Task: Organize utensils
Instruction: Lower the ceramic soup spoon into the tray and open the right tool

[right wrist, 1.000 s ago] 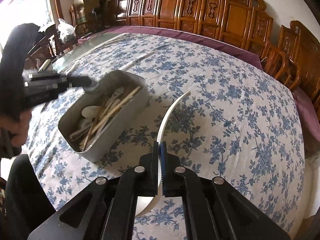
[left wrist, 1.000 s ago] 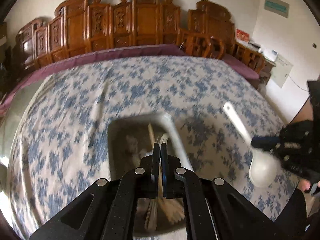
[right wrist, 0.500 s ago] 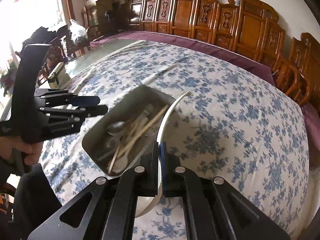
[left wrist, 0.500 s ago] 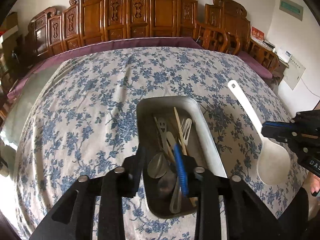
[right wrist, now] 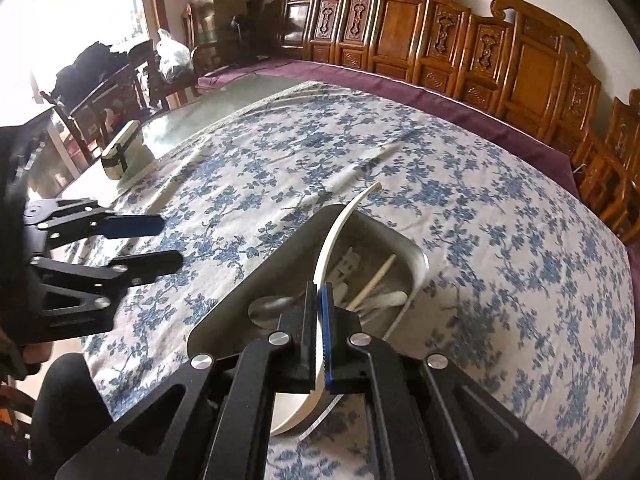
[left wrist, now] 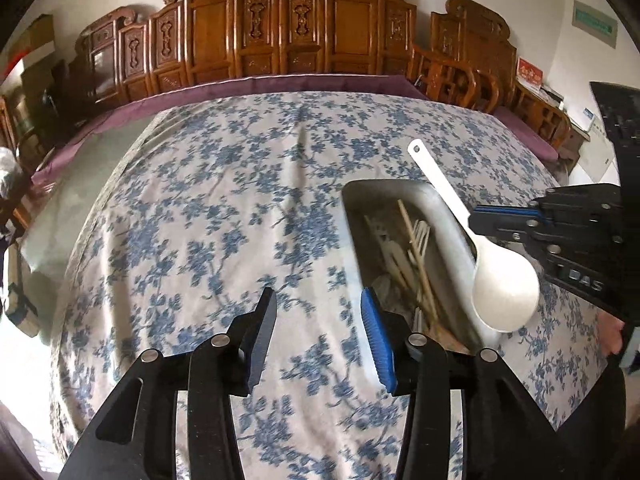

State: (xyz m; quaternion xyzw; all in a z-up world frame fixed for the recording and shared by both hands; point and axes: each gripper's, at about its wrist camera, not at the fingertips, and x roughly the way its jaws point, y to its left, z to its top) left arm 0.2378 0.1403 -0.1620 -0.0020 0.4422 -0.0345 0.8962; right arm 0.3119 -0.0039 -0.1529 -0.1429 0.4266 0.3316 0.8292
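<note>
A metal tray (left wrist: 448, 220) on the floral tablecloth holds chopsticks (left wrist: 416, 256), spoons and other utensils; it also shows in the right wrist view (right wrist: 280, 256). My right gripper (right wrist: 319, 300) is shut on a white rice spoon (right wrist: 340, 224) and holds it above the tray; in the left wrist view the spoon (left wrist: 504, 284) hangs over the tray's right rim, pinched by the right gripper (left wrist: 480, 218). My left gripper (left wrist: 320, 312) is open and empty, just left of the tray above the cloth; it also shows in the right wrist view (right wrist: 160, 240).
The blue floral tablecloth (left wrist: 224, 208) covers a large table with a purple edge (left wrist: 256, 88). Carved wooden chairs (left wrist: 344, 32) line the far side. A small box (right wrist: 120, 152) sits on the bare glass at the table's left end.
My left gripper has opened, let go of the tray and drawn back to its left. My right gripper has carried the white spoon over the tray.
</note>
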